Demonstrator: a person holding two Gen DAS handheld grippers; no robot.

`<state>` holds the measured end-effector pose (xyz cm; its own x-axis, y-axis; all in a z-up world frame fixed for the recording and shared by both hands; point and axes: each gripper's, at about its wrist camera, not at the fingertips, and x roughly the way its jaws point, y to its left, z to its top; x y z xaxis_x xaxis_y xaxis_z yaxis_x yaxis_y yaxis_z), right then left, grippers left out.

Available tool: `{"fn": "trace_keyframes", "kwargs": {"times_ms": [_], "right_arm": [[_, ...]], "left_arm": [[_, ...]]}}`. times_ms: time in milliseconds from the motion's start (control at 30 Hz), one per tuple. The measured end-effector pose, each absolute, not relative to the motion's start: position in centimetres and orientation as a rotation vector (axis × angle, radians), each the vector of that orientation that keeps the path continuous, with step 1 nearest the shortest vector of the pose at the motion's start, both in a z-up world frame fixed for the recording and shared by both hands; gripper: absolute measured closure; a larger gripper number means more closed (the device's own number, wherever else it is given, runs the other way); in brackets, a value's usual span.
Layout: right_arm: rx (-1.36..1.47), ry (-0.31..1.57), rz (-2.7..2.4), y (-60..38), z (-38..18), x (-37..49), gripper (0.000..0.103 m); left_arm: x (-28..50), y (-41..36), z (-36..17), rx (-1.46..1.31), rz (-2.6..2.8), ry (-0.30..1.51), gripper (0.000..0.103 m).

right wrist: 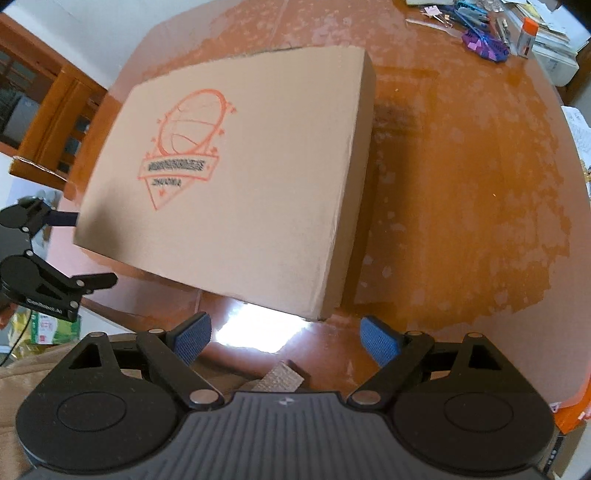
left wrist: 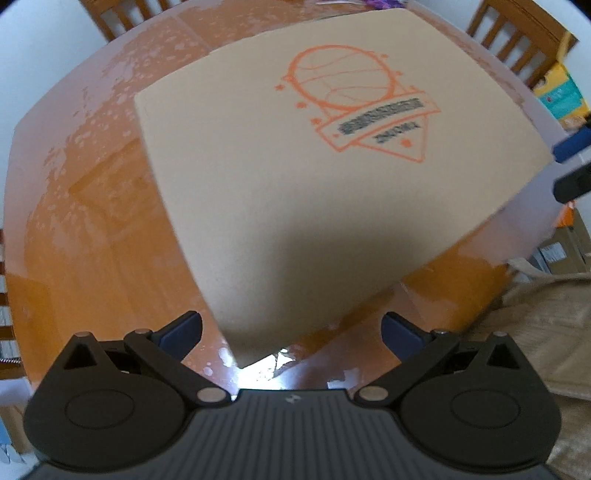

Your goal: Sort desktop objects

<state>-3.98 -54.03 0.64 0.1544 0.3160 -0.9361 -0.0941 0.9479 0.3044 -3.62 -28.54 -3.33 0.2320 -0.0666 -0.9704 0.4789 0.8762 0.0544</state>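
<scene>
Left gripper [left wrist: 291,332]: jaws spread wide, nothing pinched. The near corner of the box [left wrist: 332,177] lies between and just beyond the two fingertips, lower than them, resting on the table [left wrist: 92,206]; whether a pad touches it cannot be told. From that corner the box top widens away from the jaws, carrying an orange basketball logo [left wrist: 354,103] seen upside down.

Right gripper [right wrist: 286,339]: jaws likewise spread wide and holding nothing. The box [right wrist: 240,177] lies ahead of the jaws and toward the left fingertip; its near edge ends just beyond the pads, apart from them. A bright glare patch on the table [right wrist: 461,184] sits between the jaws and that edge. Close in, between the fingers, a small grey textured strip [right wrist: 280,376] pokes up; what it is cannot be told.

Differences between views: the right wrist view shows the box's right side wall, so it is a flat closed carton, its contents hidden. It also shows the left gripper [right wrist: 74,251] at the box's left edge, and, far beyond the right fingertip, a clutter [right wrist: 487,33] of pens, binder clips, a purple item, an orange-capped tube and papers. The left wrist view shows instead chairs [left wrist: 517,40] beyond the table and a beige cloth [left wrist: 546,332] outside the right fingertip.
</scene>
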Motion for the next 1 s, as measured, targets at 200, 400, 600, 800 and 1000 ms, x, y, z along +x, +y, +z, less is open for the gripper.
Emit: {"fn": "trace_keyframes", "kwargs": {"times_ms": [200,400,600,800,1000], "right_arm": [[0.208,1.379,0.275,-54.3,0.2,-3.7,0.011],[0.205,1.35,0.274,-54.5,0.8,-3.8,0.011],[0.219,1.25,0.243,-55.4,3.0,-2.7,0.011],[0.22,1.114,0.285,-53.9,5.3,0.0,0.011],[0.213,1.111,0.418,-50.3,4.3,2.7,0.011]], "left_arm": [[-2.6,-27.7,-3.5,0.323,-0.367,1.289,0.001],[-2.7,-27.7,-3.4,0.333,-0.37,1.292,0.001],[-2.7,-27.4,-3.4,0.323,-0.371,1.296,0.001],[-2.5,-27.4,-3.6,0.313,-0.364,1.298,0.001],[-2.4,-27.2,-3.7,0.294,-0.36,1.306,0.001]]}}
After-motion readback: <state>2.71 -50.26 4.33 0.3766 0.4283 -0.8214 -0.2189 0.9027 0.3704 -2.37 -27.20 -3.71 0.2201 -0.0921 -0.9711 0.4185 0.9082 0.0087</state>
